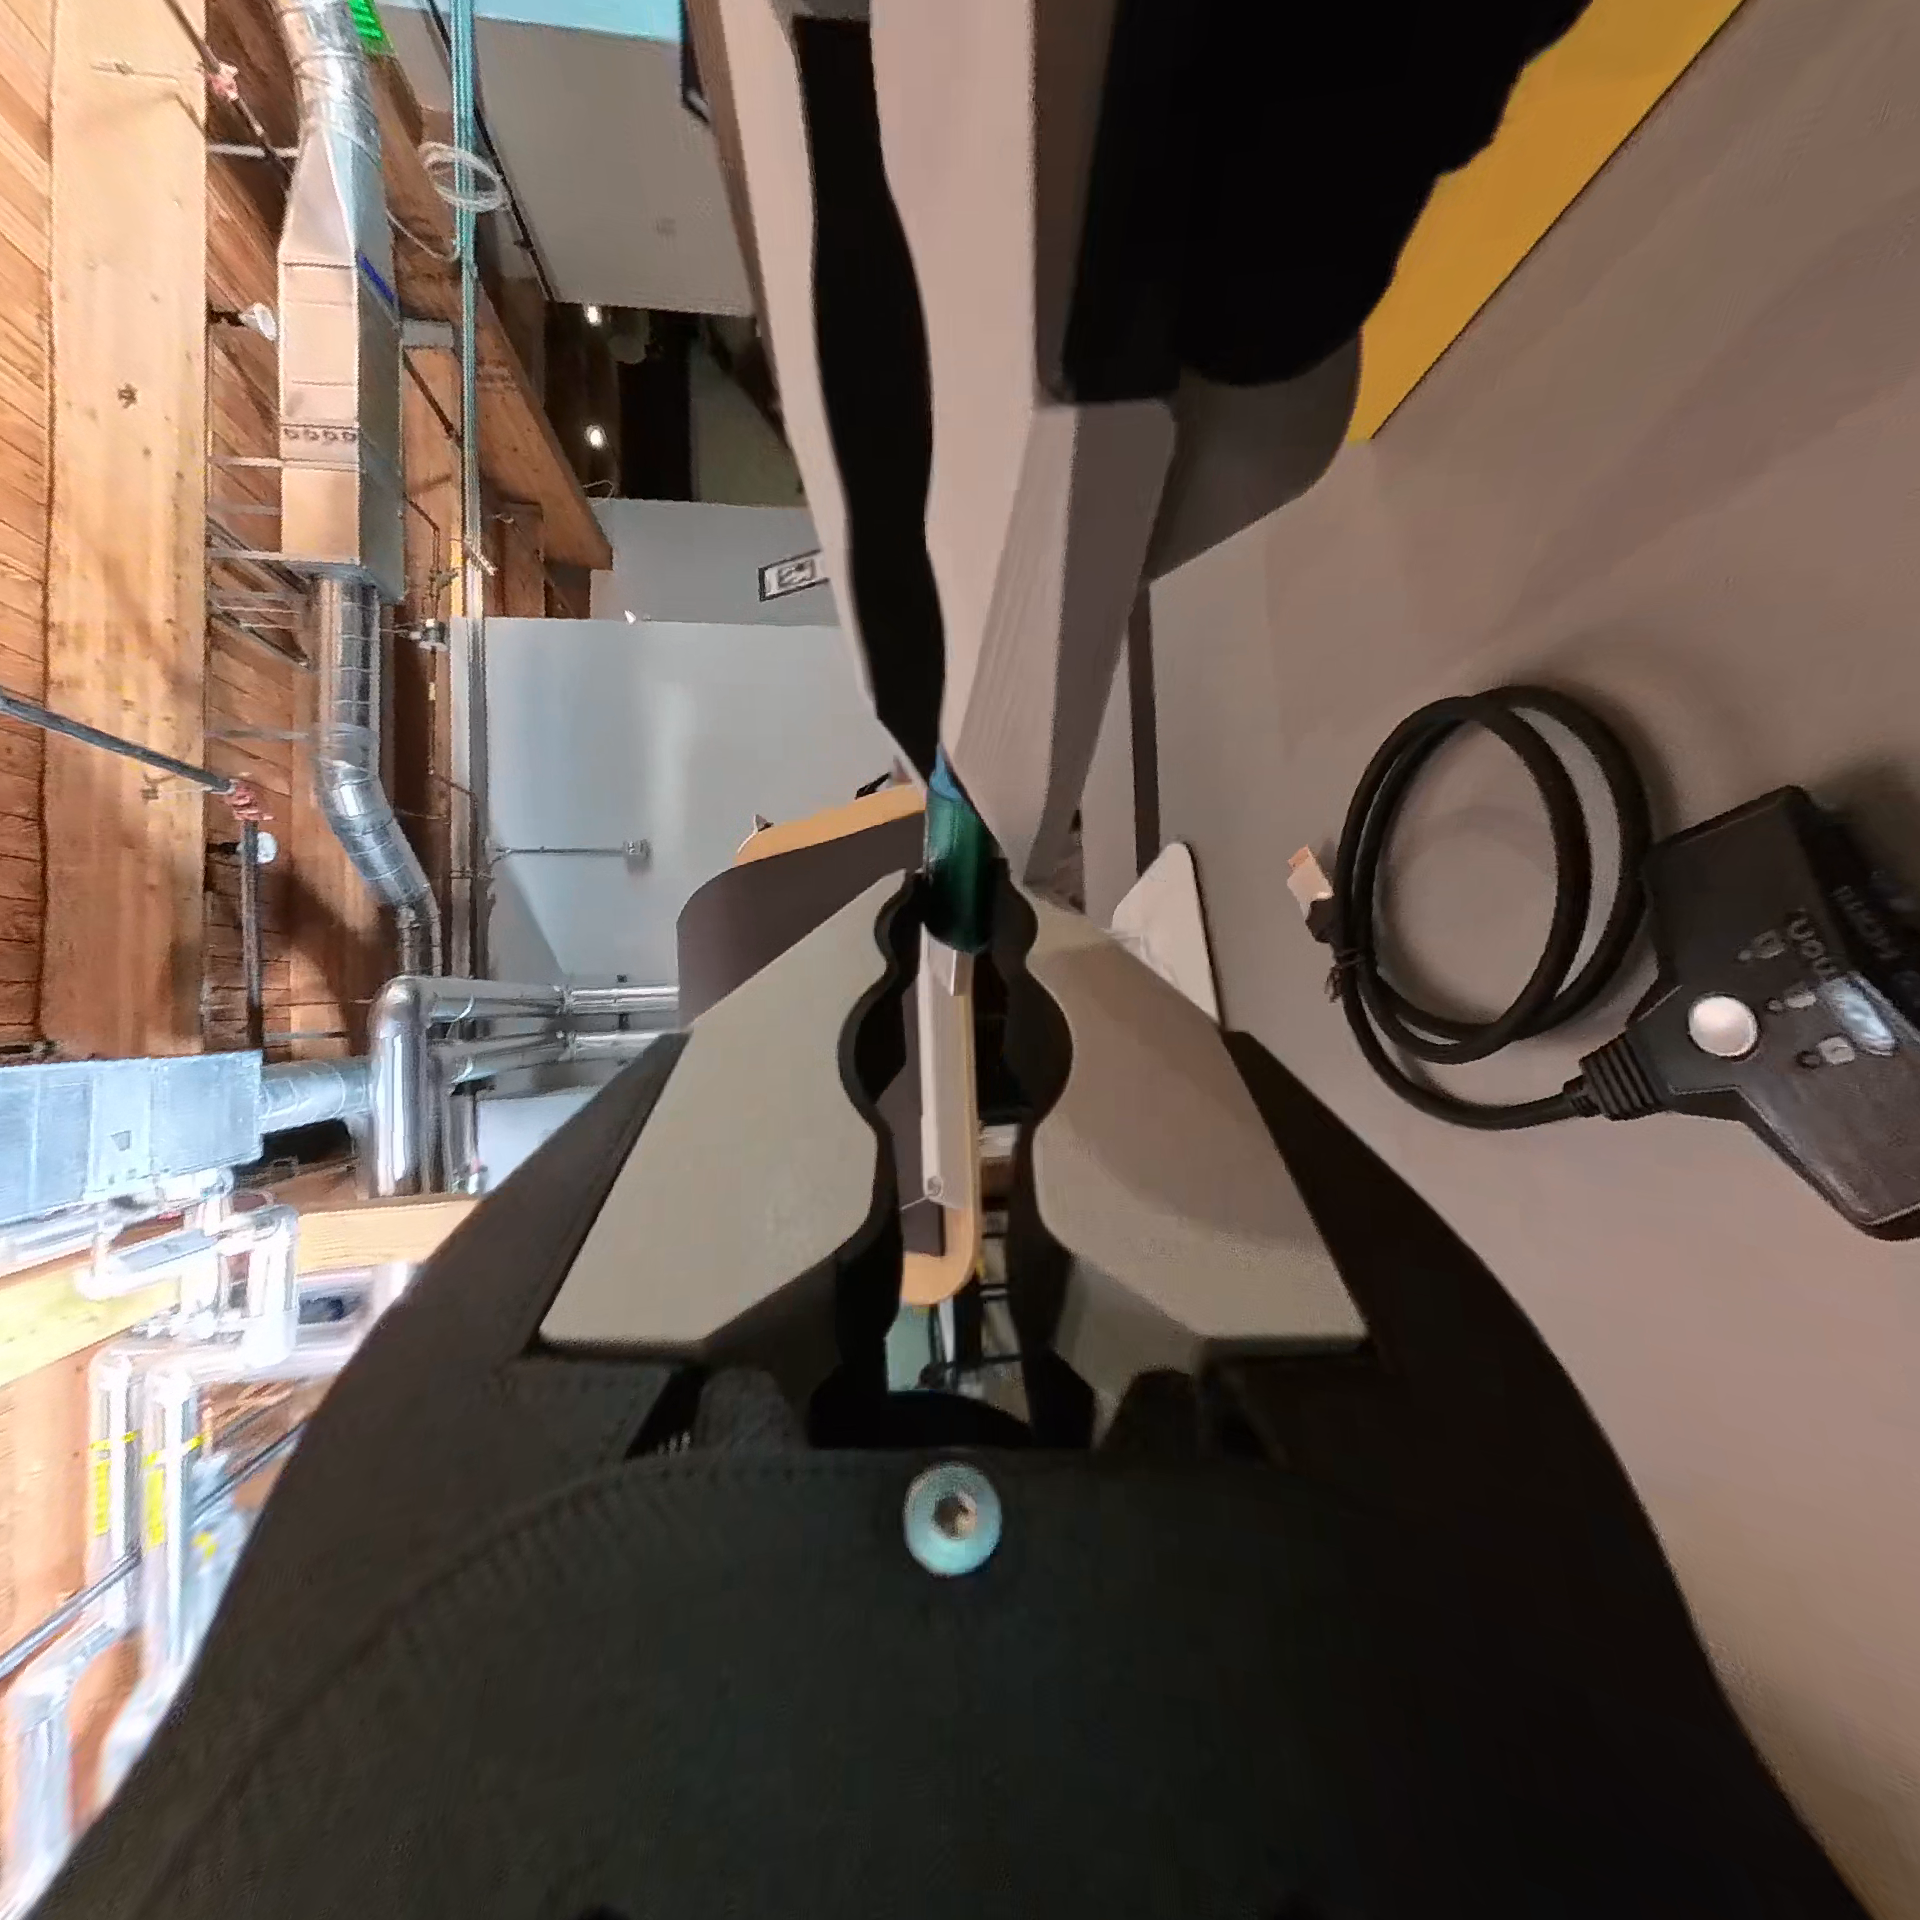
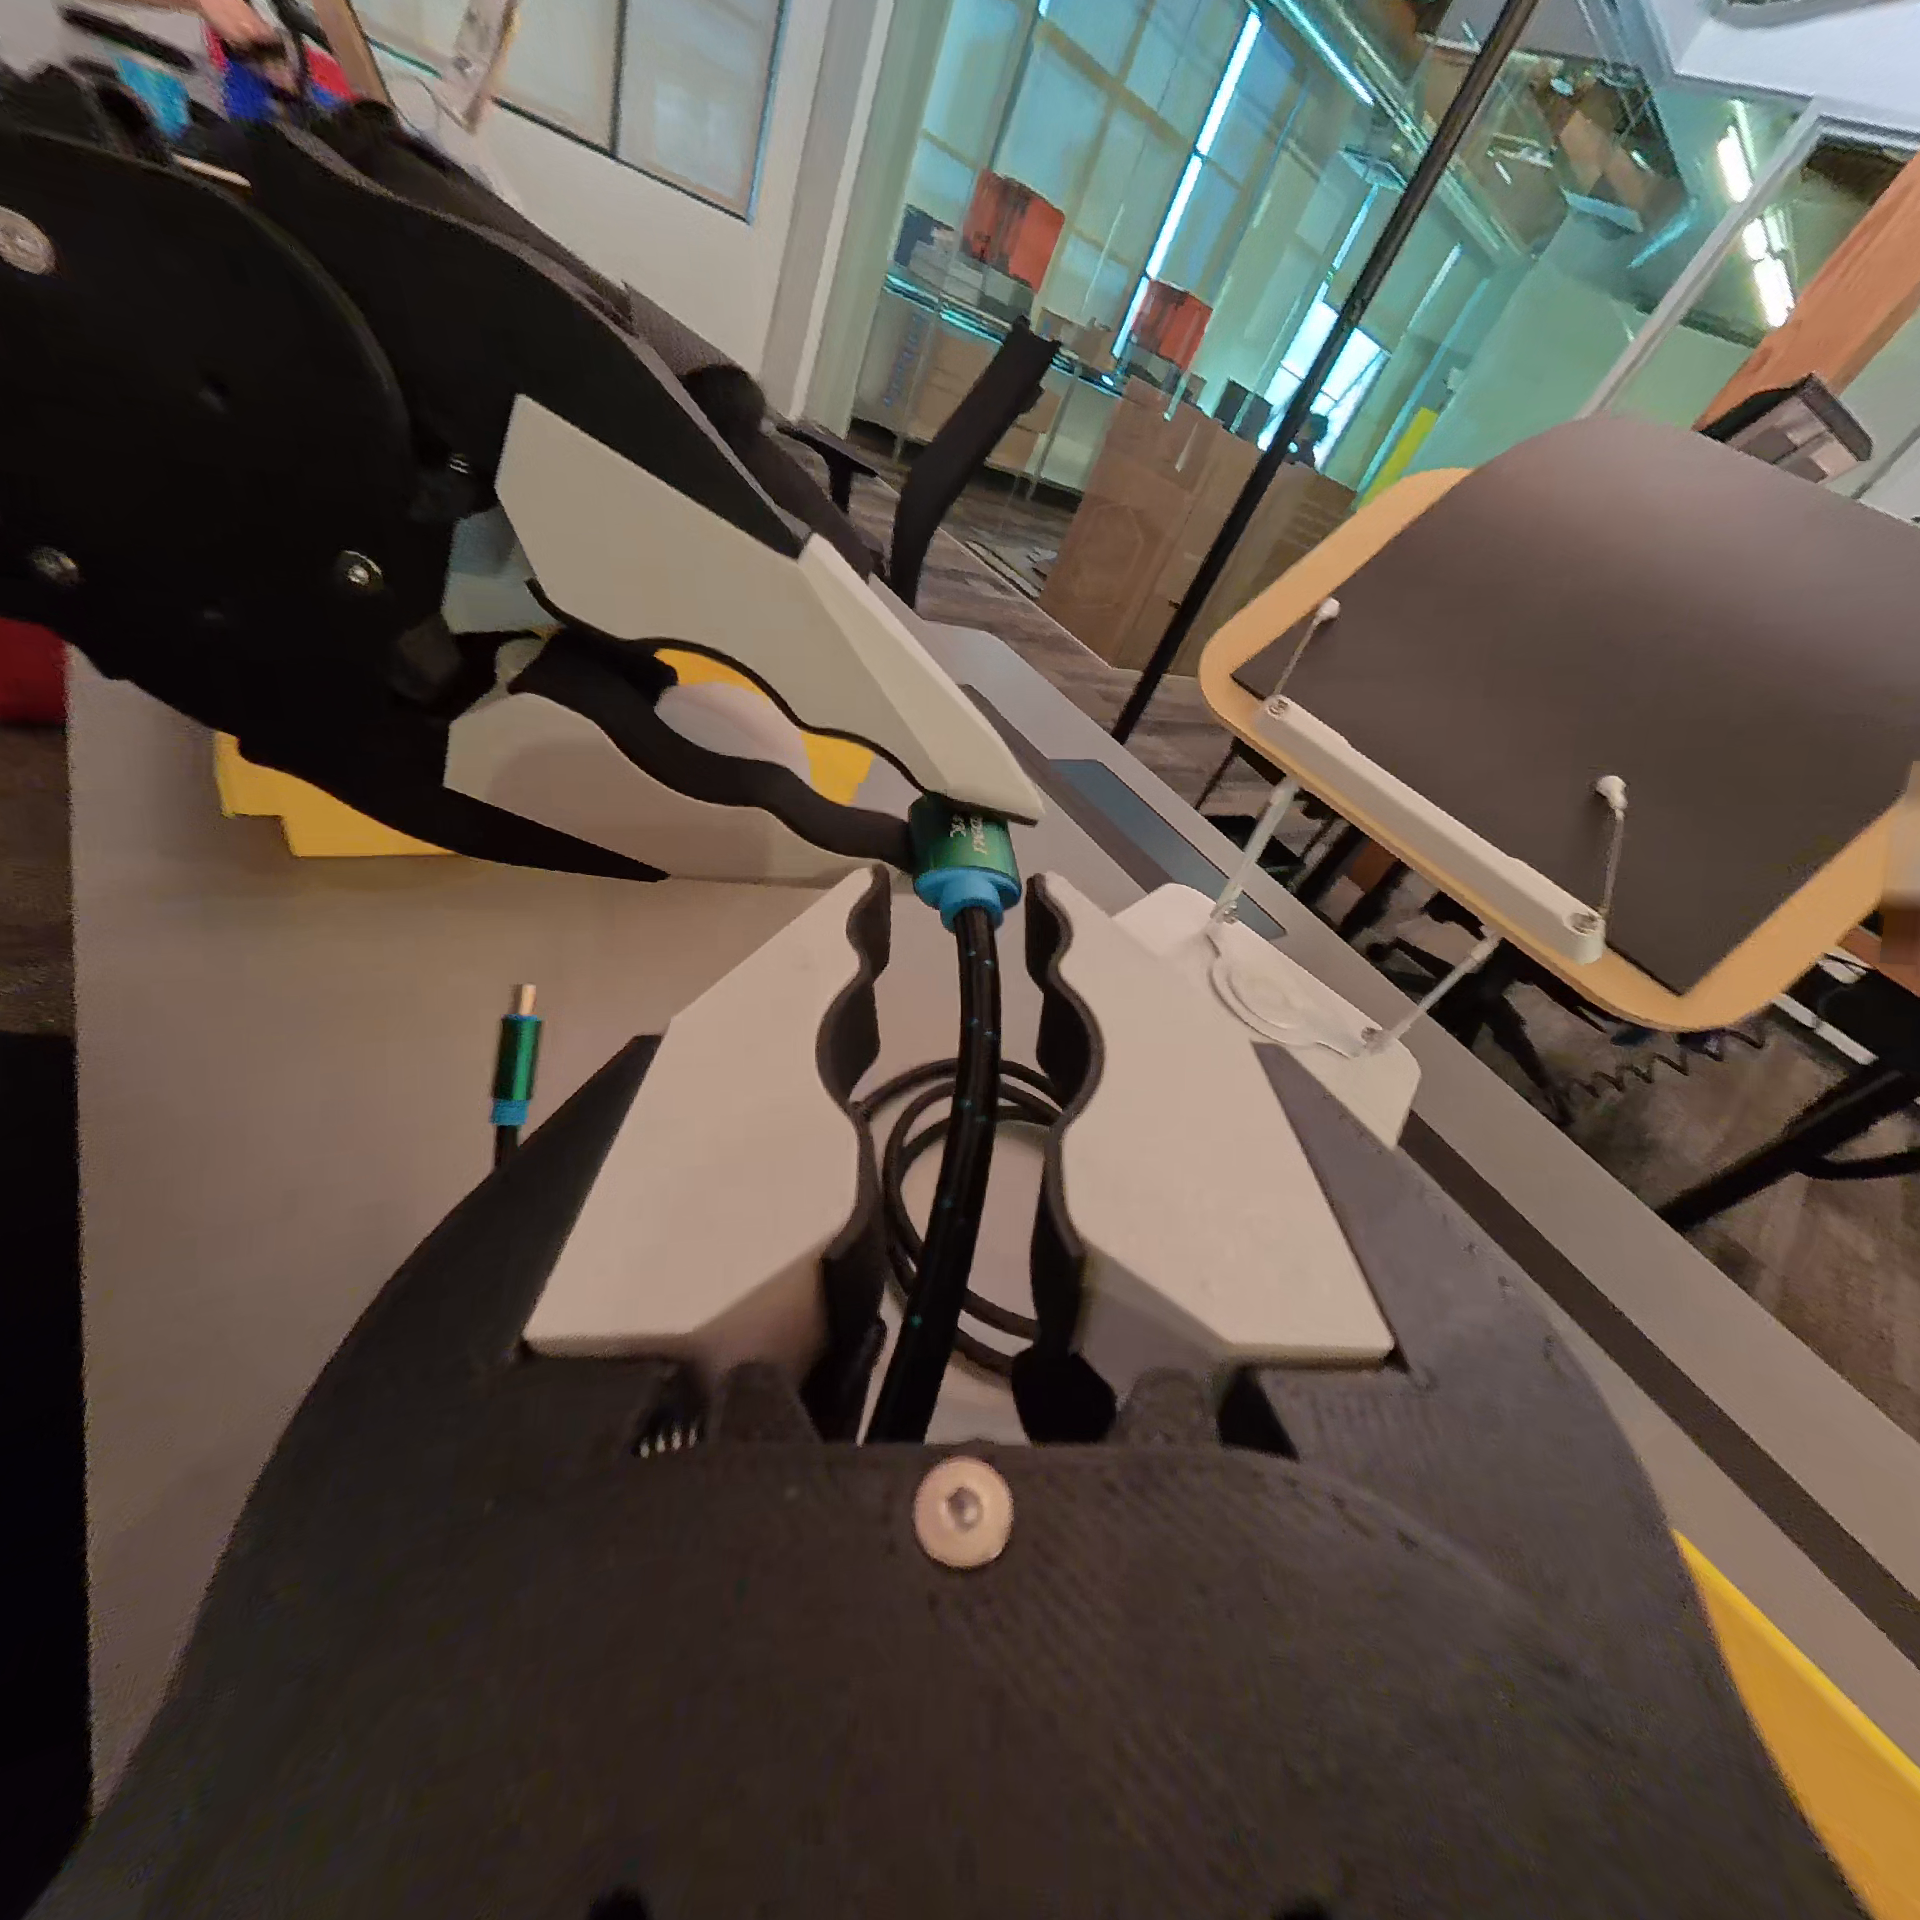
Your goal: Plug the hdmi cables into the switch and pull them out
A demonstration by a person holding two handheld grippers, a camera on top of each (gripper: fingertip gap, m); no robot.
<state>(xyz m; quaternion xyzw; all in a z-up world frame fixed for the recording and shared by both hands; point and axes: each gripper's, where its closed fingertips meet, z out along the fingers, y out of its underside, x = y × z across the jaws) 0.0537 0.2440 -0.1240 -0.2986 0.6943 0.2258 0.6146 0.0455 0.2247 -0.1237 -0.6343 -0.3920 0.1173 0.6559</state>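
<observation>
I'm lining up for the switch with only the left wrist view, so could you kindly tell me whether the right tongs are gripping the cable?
Observer: No, the right tongs stand open; the braided cable runs between their fingers, just below the green plug that the left tongs hold.
Operator: Thank you. Is a second plug anywhere near?
Observer: Yes, another green plug lies on the grey table, left of the right tongs, with nothing touching it.
Operator: And where does the held cable lead?
Observer: It drops from the plug to a black coil on the table under the right tongs.
</observation>
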